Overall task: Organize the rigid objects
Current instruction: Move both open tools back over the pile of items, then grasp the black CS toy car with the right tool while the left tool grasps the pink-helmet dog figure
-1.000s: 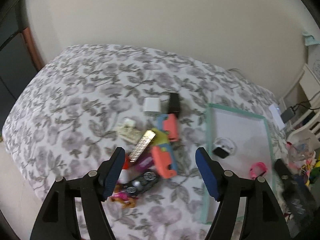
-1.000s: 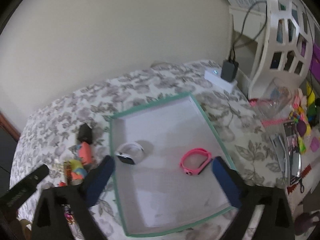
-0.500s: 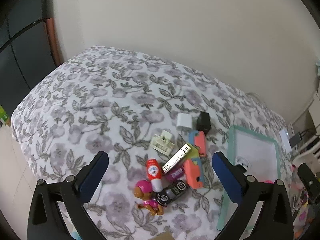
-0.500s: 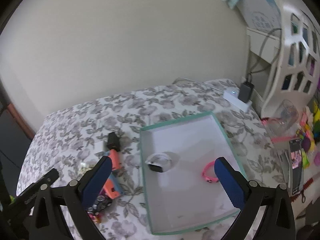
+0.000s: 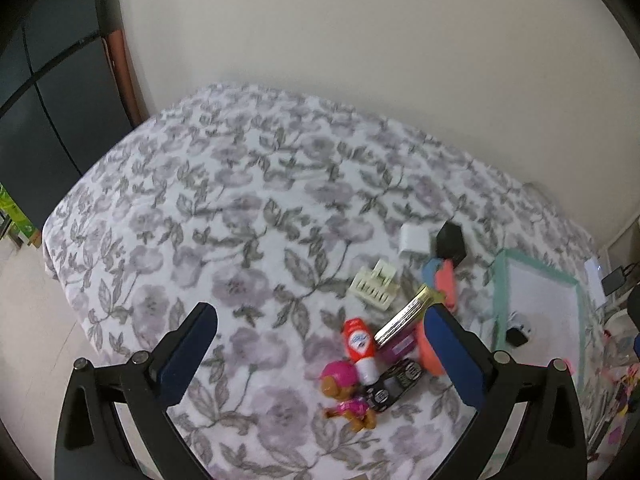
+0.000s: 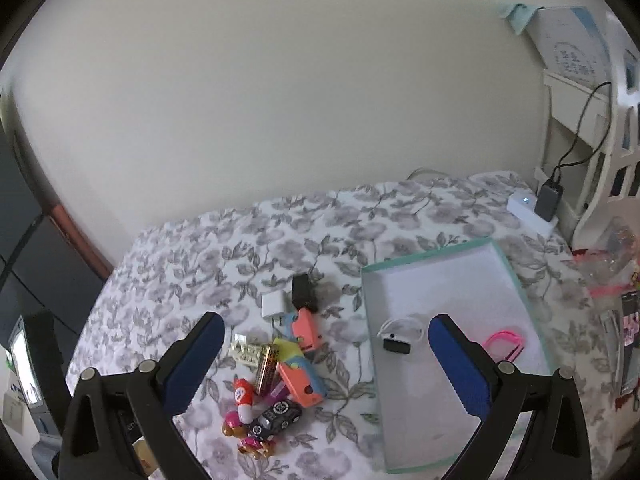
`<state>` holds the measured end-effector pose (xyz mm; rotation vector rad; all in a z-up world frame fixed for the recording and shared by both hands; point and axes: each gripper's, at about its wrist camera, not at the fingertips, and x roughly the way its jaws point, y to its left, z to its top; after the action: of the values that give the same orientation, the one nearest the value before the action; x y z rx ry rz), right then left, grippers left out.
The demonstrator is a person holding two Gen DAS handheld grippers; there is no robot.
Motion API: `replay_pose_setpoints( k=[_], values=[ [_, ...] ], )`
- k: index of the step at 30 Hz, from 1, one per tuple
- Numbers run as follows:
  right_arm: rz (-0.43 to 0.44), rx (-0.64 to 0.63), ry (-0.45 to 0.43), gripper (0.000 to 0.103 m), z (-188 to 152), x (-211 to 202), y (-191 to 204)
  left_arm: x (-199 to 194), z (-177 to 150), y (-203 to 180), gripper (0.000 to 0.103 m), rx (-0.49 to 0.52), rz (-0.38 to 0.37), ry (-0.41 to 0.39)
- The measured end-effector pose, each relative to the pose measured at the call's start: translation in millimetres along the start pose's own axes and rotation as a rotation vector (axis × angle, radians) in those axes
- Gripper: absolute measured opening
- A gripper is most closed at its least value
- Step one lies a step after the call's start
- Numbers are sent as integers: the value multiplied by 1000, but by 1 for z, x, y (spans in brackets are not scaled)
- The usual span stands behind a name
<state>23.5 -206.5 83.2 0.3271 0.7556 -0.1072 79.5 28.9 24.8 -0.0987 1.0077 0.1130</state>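
A pile of small objects lies on the flowered bedspread: a pink toy dog (image 5: 346,394) (image 6: 244,438), a red-white tube (image 5: 360,342) (image 6: 243,397), a black toy car (image 5: 394,384) (image 6: 278,419), a gold bar (image 5: 404,316) (image 6: 267,368), an orange-blue toy (image 6: 301,376), a cream clip (image 5: 376,284), a white charger (image 5: 414,238) (image 6: 273,306) and a black cube (image 5: 451,242) (image 6: 303,292). The green-rimmed tray (image 6: 520,280) (image 5: 500,292) holds a white-black watch (image 6: 398,338) and a pink band (image 6: 505,344). My left gripper (image 5: 320,360) and right gripper (image 6: 326,364) are open, empty, high above.
A white shelf unit (image 6: 600,120) with a plugged charger (image 6: 548,200) stands at the bed's right side. Clutter in bags (image 6: 620,300) lies right of the tray. A dark wardrobe (image 5: 48,100) stands left of the bed. A wall runs behind.
Both grippers have risen and pulled back from the bed and opened wider. The left view swung left; the right view now takes in the pile as well as the tray.
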Motion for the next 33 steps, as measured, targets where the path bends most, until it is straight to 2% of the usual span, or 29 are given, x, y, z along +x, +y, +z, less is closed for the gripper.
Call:
replay_pose_setpoints(
  k=[3,9,16,20,25,30,33],
  values=[
    [-13,5,35,103,-7,16,8,15,-2,8,103,3,21,70],
    [18,-8,190,103,-35,62,16,49,-11,28,103,-61,59,215],
    [-5,-23,349,103,-76,117,19,78,-24,40,103,-143,93,329],
    [-18,-15,419,103,-93,138,22,95,-32,51,103,-195,145,387],
    [-44,-33,447,100,-105,152,35,107,-38,74,103,-288,160,435],
    [-79,-76,452,96,-112,161,49,108,-40,92,103,-340,180,432],
    [-72,-81,484,88,-116,167,54,107,-40,97,103,-349,177,436]
  ],
)
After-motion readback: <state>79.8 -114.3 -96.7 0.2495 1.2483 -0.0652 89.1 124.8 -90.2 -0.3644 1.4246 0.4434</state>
